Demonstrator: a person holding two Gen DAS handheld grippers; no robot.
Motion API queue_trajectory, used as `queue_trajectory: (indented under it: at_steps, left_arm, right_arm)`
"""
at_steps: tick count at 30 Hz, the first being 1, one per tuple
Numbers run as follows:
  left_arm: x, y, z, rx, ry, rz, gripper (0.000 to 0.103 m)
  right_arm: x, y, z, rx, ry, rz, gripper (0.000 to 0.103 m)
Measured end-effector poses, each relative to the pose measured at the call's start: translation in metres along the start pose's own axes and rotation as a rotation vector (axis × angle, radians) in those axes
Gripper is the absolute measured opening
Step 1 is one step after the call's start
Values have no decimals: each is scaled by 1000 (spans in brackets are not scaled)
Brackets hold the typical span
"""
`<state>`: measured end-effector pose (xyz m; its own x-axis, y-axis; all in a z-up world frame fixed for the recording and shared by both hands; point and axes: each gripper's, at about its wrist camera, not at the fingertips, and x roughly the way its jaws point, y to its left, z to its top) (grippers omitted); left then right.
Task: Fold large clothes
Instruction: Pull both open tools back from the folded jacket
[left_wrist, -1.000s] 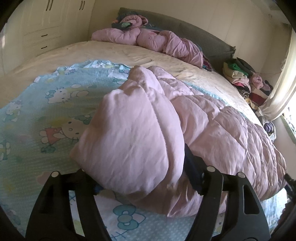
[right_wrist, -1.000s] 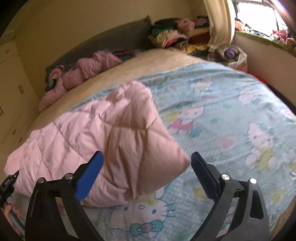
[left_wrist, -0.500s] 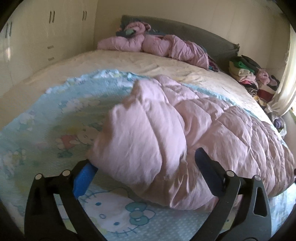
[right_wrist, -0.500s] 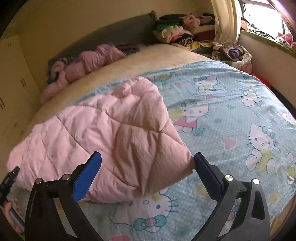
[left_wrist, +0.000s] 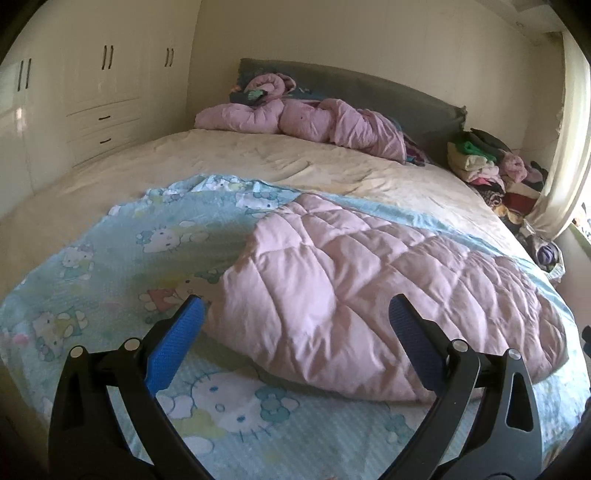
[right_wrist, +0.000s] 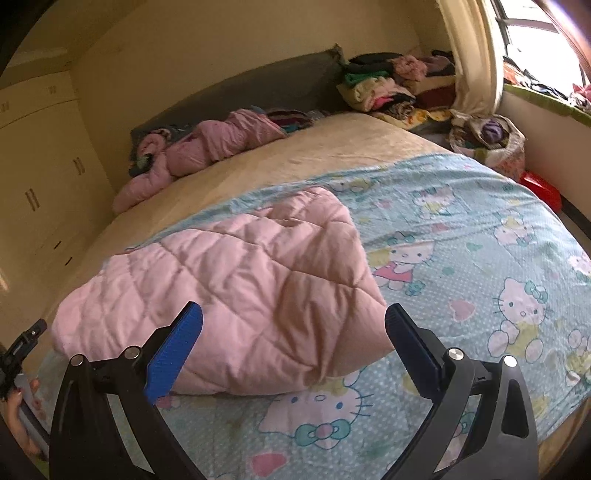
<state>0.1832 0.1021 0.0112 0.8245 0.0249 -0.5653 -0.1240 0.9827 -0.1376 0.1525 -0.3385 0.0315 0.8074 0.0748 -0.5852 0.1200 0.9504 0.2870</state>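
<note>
No legible writing was noted. Left gripper (left_wrist: 295, 314) and right gripper (right_wrist: 293, 319) stood wide, empty; folded pink quilted coat (right_wrist: 236, 288) lay at twelve o'clock.

The bed (left_wrist: 258, 158) is the landmark. A pale blue cartoon-cat sheet (left_wrist: 155, 236) covers its near half — the far half shows a bare cream cover. Against the grey headboard (left_wrist: 369, 88) at the bed's far end lies a crumpled pink bundle (left_wrist: 314, 122). A stack of mixed clothes (left_wrist: 487, 166) sits by the bed's far right corner, next to a cream curtain (left_wrist: 565, 147). Left of the bed stands a cream wardrobe (left_wrist: 96, 81) with drawers — dark handles on its doors.
</note>
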Motion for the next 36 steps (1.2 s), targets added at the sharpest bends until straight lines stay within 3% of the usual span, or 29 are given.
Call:
queue_trajectory:
  at_steps: [10,19,29,36]
  left_arm:
    - [-51,-27,-20,39,-18,-48,94]
    - [-96,-41,-49,75,-55,-76,94]
    - [-116,-51,-75,94,-39,-118,94]
    - [-118,-53,-80,101,-29,-126,94]
  right_arm:
    - [-56,28,-5,-83,-68,102,99]
    - [-96,57,-39,-193,-91,126,99]
    - [-95,68,-82,-215,7,103,99]
    - [-91,67,-90,-207,35,111,99]
